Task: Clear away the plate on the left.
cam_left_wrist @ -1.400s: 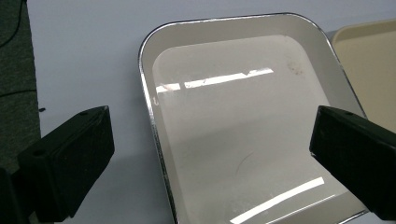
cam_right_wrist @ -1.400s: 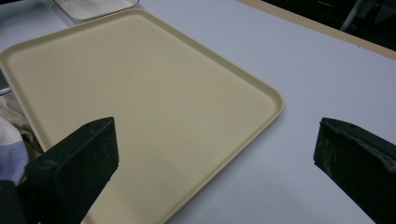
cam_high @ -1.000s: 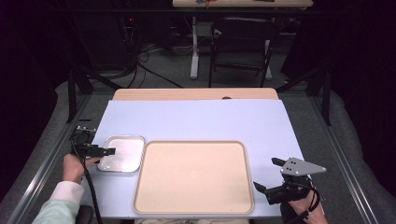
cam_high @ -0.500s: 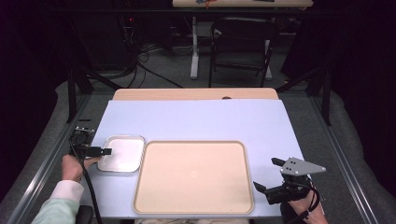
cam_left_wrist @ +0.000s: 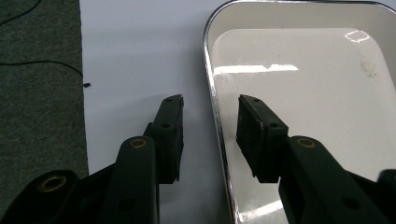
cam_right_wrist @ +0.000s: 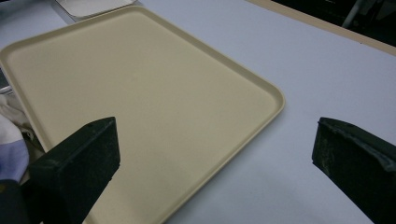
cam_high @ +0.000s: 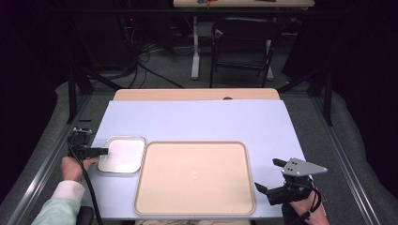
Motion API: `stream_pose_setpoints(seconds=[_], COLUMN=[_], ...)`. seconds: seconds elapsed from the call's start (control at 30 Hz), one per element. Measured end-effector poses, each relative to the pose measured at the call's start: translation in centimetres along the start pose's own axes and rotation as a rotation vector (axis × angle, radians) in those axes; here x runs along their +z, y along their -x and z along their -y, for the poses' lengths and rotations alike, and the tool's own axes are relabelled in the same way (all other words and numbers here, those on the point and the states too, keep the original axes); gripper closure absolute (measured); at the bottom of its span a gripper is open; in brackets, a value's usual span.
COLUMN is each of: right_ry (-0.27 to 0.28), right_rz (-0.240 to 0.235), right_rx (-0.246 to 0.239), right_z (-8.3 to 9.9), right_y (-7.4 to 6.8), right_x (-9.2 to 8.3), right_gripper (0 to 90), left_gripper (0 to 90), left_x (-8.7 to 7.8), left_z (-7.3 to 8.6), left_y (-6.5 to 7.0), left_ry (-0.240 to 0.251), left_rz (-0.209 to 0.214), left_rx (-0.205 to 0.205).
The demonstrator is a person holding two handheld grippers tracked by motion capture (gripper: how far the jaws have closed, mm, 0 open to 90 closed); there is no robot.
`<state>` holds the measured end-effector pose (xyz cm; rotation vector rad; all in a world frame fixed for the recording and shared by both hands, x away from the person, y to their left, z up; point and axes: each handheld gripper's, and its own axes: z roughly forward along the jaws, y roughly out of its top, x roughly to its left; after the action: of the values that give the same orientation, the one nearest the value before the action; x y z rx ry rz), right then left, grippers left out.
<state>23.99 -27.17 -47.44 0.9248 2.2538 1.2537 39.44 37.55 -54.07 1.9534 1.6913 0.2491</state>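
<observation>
A small white metal-rimmed tray [cam_high: 123, 154] [cam_left_wrist: 303, 70] lies on the pale blue mat, left of a large beige tray [cam_high: 195, 178] [cam_right_wrist: 140, 84]. My left gripper [cam_high: 104, 151] [cam_left_wrist: 210, 100] straddles the small tray's left rim, one jaw outside on the mat and one inside the tray. Its jaws have just been closing, and a gap still shows between each pad and the rim. My right gripper [cam_high: 268, 174] [cam_right_wrist: 215, 135] stands open and wide beside the beige tray's front right corner, with nothing between its jaws.
The blue mat [cam_high: 197, 119] covers a wooden table [cam_high: 197, 94], whose bare far edge shows at the back. Grey carpet [cam_left_wrist: 39, 93] lies off the mat's left edge. A chair [cam_high: 239, 42] and table legs stand on the floor beyond.
The left gripper's jaws have narrowed around the small tray's left rim and the hand has shifted slightly. The right gripper and both trays have stayed put.
</observation>
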Motion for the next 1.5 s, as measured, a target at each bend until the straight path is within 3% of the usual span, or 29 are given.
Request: stream_pose_setpoints(seconds=[0.17, 0.4, 0.7, 0.8, 1.5], right_ry=[0.002, 0.0, -0.002, -0.001, -0.003], right_rz=[0.001, 0.0, 0.003, 0.003, 0.007], right_rx=[0.001, 0.002, 0.004, 0.003, 0.004], right_z=[0.01, 0.01, 0.01, 0.01, 0.02], right_y=[0.01, 0.0, 0.01, 0.0, 0.01], right_x=[-0.01, 0.0, 0.01, 0.01, -0.01], right_gripper=[0.5, 0.8, 1.1, 1.3, 3.0], left_gripper=[65.6, 72.0, 74.0, 73.8, 83.0], left_x=[0.04, 0.25, 0.48, 0.54, 0.45], left_z=[-0.04, -0.1, -0.3, -0.39, -0.21], left_y=[0.11, 0.08, 0.4, 0.54, 0.23], left_ry=[0.011, 0.014, 0.015, 0.004, 0.014], left_rz=[0.008, -0.008, -0.02, -0.014, 0.011], left_rx=[-0.004, -0.007, 0.003, 0.013, -0.02])
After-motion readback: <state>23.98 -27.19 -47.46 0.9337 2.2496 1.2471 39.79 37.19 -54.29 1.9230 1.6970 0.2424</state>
